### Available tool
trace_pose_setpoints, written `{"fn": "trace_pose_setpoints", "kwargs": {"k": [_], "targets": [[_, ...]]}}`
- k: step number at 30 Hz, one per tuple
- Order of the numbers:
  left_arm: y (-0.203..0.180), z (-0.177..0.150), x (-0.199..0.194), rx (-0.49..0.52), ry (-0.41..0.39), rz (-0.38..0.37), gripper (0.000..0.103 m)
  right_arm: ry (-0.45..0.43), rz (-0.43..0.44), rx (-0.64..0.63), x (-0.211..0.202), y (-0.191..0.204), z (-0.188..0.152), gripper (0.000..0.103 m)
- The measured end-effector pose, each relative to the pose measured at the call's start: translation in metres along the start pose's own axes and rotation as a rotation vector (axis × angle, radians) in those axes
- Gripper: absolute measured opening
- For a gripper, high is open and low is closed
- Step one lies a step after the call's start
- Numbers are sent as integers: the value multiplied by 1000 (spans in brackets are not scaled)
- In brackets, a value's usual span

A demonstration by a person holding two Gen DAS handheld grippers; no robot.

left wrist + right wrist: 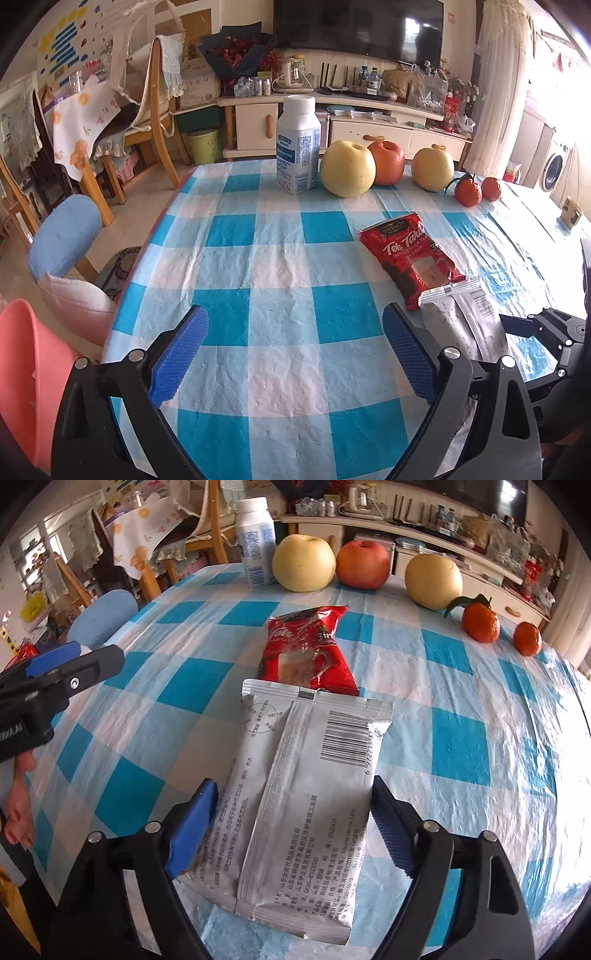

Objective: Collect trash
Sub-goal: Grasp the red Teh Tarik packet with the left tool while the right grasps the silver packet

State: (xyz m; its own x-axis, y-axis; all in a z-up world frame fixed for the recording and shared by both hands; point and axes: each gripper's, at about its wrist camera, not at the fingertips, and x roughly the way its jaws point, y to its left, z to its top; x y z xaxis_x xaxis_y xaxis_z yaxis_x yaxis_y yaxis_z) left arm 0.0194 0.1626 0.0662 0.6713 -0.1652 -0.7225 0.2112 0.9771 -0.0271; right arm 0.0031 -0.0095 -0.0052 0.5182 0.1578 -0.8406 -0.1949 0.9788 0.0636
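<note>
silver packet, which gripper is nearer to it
Right. The right gripper is open with its fingers either side of the silver packet; the left gripper is open over bare cloth to the packet's left.

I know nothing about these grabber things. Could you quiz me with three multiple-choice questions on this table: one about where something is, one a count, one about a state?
1. Where does the silver packet lie?
A. between the right gripper's fingers
B. beside the bottle
C. on the chair

2. How many tangerines?
A. one
B. two
C. four

3. The left gripper is:
A. shut on the red packet
B. open, holding nothing
C. shut on a pear

Answers: 1 A, a finger flanks each side; 2 B, two sit at the right; 3 B, only tablecloth shows between its fingers.
</note>
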Motion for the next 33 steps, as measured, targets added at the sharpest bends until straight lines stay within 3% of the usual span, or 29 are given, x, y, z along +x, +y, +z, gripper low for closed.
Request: {"fn": "trace_pose_setpoints", "kwargs": {"k": [10, 13, 17, 20, 22, 27, 30, 33], "targets": [[-5, -4, 9, -20, 26, -15, 95, -8, 27, 11, -15, -13, -6, 72], [-11, -5, 11, -5, 31, -9, 95, -27, 40, 60, -28, -27, -4, 55], [-20, -6, 11, 20, 21, -2, 95, -41, 40, 92, -41, -42, 3, 54], [-27, -5, 14, 21, 25, -12, 95, -33, 27, 116, -40, -49, 2, 55], [-27, -1, 17, -29, 36, -54, 95, -15, 15, 120, -34, -52, -2, 56], [-38, 18, 36, -161, 66, -141, 94, 8, 40, 177, -27, -64, -8, 78], [-56, 32, 57, -187, 92, -164, 94, 13, 39, 176, -25, -62, -10, 86], [-74, 44, 79, -212, 129, -190, 94, 25, 52, 166, -20, -56, -11, 88]]}}
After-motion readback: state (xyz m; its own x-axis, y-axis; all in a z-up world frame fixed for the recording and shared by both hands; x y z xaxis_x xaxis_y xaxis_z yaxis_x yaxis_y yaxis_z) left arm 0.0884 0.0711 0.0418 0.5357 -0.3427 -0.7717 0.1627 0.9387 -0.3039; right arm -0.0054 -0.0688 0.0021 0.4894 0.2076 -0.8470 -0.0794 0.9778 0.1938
